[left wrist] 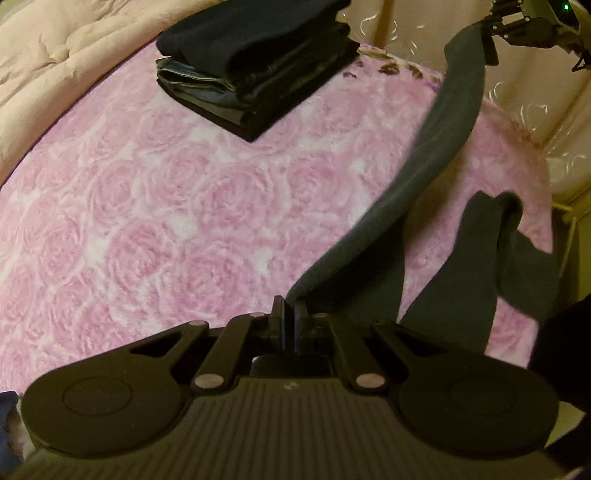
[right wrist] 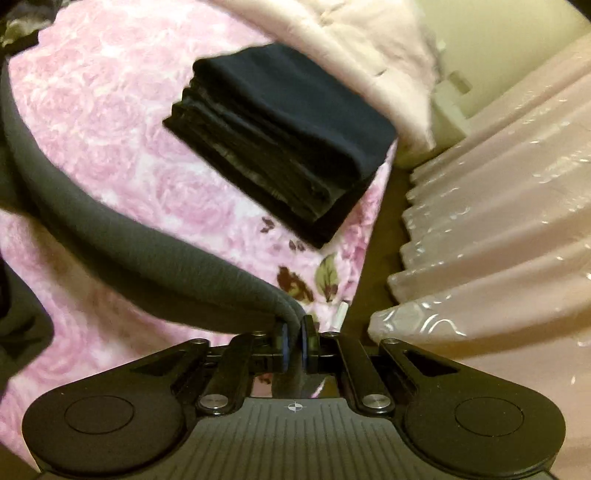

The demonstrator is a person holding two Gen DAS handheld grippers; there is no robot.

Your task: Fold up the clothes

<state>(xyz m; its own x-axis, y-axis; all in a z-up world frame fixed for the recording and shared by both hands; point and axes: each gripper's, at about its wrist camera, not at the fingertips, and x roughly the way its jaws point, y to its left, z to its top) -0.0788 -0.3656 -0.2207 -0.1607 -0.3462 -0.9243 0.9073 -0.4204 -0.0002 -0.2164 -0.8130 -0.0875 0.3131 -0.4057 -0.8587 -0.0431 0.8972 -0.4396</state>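
Note:
A dark grey garment (left wrist: pixel 443 147) hangs stretched in the air above the pink rose-patterned blanket (left wrist: pixel 166 221). My left gripper (left wrist: pixel 290 314) is shut on one end of its edge. My right gripper (right wrist: pixel 294 332) is shut on the other end of the grey garment (right wrist: pixel 147 243); it also shows at the top right of the left wrist view (left wrist: pixel 495 26). More of the garment hangs down in folds at the right of the left wrist view (left wrist: pixel 480 266).
A stack of folded dark clothes (left wrist: pixel 258 62) lies on the blanket at the far side, also in the right wrist view (right wrist: pixel 288 136). A beige quilt (left wrist: pixel 55 55) lies beyond it. Pale curtains (right wrist: pixel 498 221) hang beside the bed edge.

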